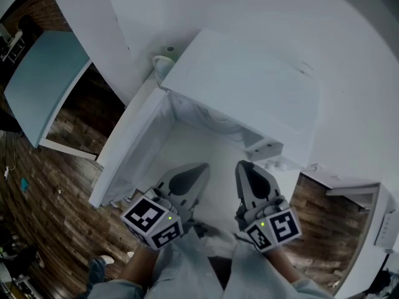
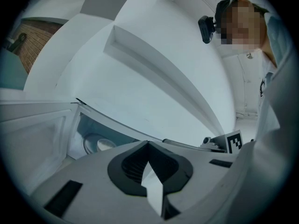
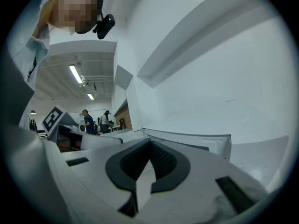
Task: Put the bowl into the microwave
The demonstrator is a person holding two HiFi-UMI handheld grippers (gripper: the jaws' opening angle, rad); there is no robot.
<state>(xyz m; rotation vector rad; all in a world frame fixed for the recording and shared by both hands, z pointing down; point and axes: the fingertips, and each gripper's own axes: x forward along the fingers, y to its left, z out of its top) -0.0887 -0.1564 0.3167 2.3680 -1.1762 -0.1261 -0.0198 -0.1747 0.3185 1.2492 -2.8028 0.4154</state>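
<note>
Wooden floor (image 1: 62, 185), white microwave (image 1: 249, 92), bystanders (image 3: 87, 121) in right gripper view

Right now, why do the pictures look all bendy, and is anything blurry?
Head view: the wide lens curves the microwave edges, which are really straight. Left gripper view: a round black border, with the shut left gripper a little soft because it's so near. Right gripper view: same curving, and the ceiling lights shine bright.
</note>
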